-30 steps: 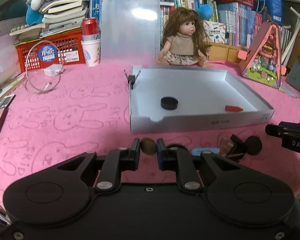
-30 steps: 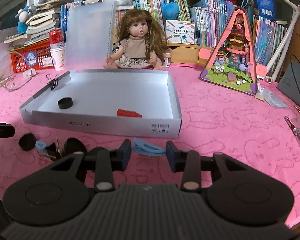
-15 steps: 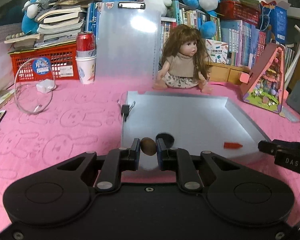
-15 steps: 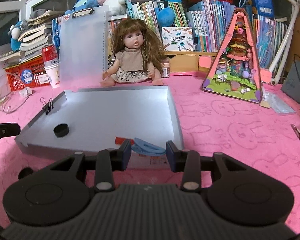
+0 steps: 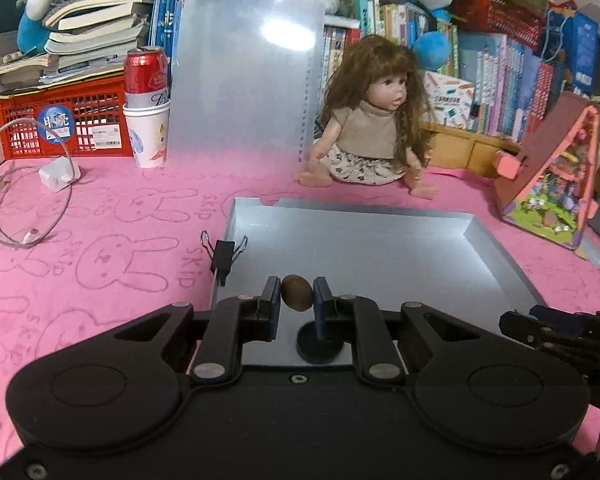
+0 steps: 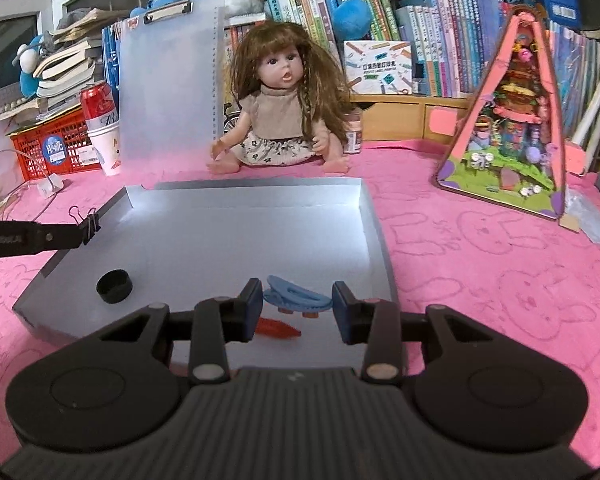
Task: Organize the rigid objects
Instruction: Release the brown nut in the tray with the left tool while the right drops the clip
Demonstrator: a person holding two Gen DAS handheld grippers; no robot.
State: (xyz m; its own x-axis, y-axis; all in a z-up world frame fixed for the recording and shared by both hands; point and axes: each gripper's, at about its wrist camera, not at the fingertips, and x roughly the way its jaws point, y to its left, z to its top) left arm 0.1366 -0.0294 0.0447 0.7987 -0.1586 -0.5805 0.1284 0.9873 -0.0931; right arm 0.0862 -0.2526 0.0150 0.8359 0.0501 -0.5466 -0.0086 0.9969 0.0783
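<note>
Both hand-held grippers (image 5: 296,299) (image 6: 297,302) now over tray (image 6: 236,240)

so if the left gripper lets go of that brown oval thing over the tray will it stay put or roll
The brown oval object looks smooth and egg-shaped, so it would probably roll on the tray's flat floor. The low walls should likely stop it. The left gripper pinches only its sides, so it could slip.

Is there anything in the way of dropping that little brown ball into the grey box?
Partly. The left gripper holds the brown ball above the grey box, and a black cap lies on the box floor right beneath it. The floor beyond the cap shows bare.
</note>
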